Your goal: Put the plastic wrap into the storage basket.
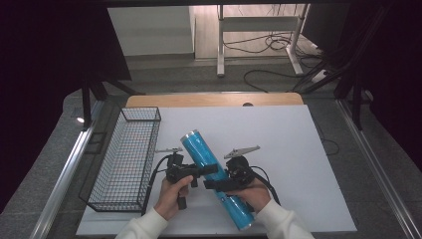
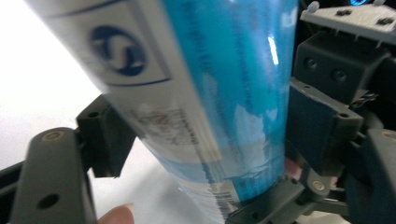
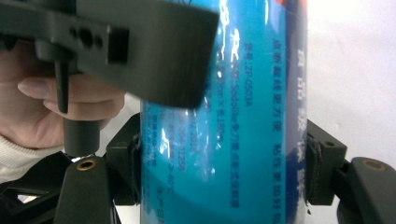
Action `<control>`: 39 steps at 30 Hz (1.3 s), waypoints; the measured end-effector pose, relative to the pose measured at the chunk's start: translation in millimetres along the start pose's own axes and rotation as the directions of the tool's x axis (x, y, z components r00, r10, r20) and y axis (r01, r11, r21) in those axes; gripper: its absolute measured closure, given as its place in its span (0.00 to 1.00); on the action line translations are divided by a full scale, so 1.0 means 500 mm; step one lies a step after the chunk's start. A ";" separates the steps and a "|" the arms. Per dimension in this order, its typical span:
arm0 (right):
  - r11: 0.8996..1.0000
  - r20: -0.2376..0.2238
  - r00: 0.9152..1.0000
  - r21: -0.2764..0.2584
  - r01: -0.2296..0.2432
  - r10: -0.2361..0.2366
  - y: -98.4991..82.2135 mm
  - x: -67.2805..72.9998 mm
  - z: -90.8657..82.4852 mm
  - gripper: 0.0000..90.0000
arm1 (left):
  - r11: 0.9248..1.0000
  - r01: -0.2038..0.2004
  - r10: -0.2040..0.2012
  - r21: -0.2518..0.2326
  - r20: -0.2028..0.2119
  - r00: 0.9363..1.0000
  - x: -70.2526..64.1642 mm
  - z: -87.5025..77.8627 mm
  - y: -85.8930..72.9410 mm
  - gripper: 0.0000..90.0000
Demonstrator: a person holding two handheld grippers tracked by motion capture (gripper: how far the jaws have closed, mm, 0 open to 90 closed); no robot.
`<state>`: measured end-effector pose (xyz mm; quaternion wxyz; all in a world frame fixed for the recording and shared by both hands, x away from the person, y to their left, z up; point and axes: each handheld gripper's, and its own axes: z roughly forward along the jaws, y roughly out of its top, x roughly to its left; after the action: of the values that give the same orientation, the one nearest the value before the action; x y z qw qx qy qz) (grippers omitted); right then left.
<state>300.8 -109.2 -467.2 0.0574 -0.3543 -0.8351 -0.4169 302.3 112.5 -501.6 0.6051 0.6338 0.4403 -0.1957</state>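
table: I sit at a white table (image 1: pixel 278 124) with a wood edge | floor: grey carpet (image 1: pixel 199 74), black cables (image 1: pixel 268 42) on it | far back: white desk legs (image 1: pixel 220 45), pale wall (image 1: pixel 149 30) | sides: dark | light: bright at the back

Bright, even light on the white table (image 1: pixel 278 149), dark vignetted corners; close gripper views blurred, glare streaks on the blue roll (image 2: pixel 261 70)
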 end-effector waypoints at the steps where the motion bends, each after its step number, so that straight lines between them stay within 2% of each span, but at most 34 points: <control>1: 1.000 0.001 1.000 -0.002 0.000 0.000 0.000 0.002 0.002 0.35 | 1.000 0.009 -0.009 -0.003 0.008 1.000 0.001 -0.002 0.001 0.29; 3: 1.000 0.006 1.000 0.000 0.004 -0.004 0.000 0.005 0.005 0.35 | 1.000 -0.007 0.007 -0.004 0.002 1.000 -0.001 -0.004 0.001 0.31; 8: 1.000 -0.003 1.000 -0.020 0.000 0.000 0.000 0.008 0.007 0.34 | 1.000 0.023 -0.023 -0.010 0.020 1.000 -0.002 -0.012 0.005 0.33; 10: 0.999 -0.020 1.000 -0.032 0.000 0.000 0.000 0.008 0.006 0.33 | 1.000 0.027 -0.026 -0.009 0.033 0.999 -0.001 -0.016 0.007 0.34; 12: 0.999 -0.043 0.999 -0.045 -0.008 0.006 0.000 0.008 0.004 0.29 | 0.999 0.032 -0.031 -0.010 0.050 0.998 -0.003 -0.020 0.009 0.34; 14: 0.999 -0.057 0.998 -0.050 0.008 -0.011 0.000 0.013 0.000 0.23 | 1.000 0.029 -0.028 -0.011 0.050 0.998 -0.003 -0.024 0.010 0.35; 17: 0.996 -0.015 0.998 -0.060 0.064 -0.065 0.001 0.024 -0.020 0.13 | 0.999 0.024 -0.023 -0.021 0.048 0.999 -0.003 -0.035 0.013 0.35; 20: 0.993 0.014 0.996 -0.069 0.093 -0.092 -0.005 0.023 -0.054 0.10 | 0.999 0.010 -0.008 -0.035 0.038 0.999 -0.004 -0.047 0.016 0.35; 24: 0.993 0.033 0.996 -0.082 0.089 -0.087 -0.025 0.001 -0.100 0.09 | 0.999 0.009 -0.008 -0.046 0.036 0.999 -0.006 -0.063 0.020 0.35; 28: 0.993 0.052 0.997 -0.102 0.063 -0.058 -0.053 -0.036 -0.145 0.09 | 0.998 0.010 -0.008 -0.064 0.032 0.999 -0.015 -0.078 0.025 0.35; 31: 0.994 0.086 0.996 -0.112 0.017 -0.007 -0.077 -0.070 -0.178 0.09 | 0.997 0.003 0.000 -0.074 0.031 1.000 -0.023 -0.091 0.030 0.36; 33: 0.994 0.102 0.995 -0.108 0.005 0.006 -0.085 -0.082 -0.187 0.09 | 0.997 0.004 -0.002 -0.080 0.026 1.000 -0.027 -0.099 0.034 0.36; 35: 0.995 0.140 0.990 -0.099 -0.007 0.021 -0.095 -0.098 -0.195 0.09 | 0.997 0.000 0.002 -0.083 0.017 1.000 -0.031 -0.110 0.041 0.36; 38: 0.994 0.167 0.985 -0.105 -0.032 0.049 -0.103 -0.122 -0.202 0.10 | 0.995 0.003 -0.003 -0.095 0.007 1.000 -0.037 -0.131 0.051 0.36; 39: 0.994 0.167 0.985 -0.105 -0.032 0.049 -0.103 -0.122 -0.202 0.10 | 0.995 0.005 -0.005 -0.098 0.008 1.000 -0.038 -0.139 0.055 0.36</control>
<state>292.8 -237.2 -459.7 -0.0234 -0.4079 -0.8073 -0.4259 294.0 175.2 -457.1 0.6367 0.6015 0.4486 -0.1778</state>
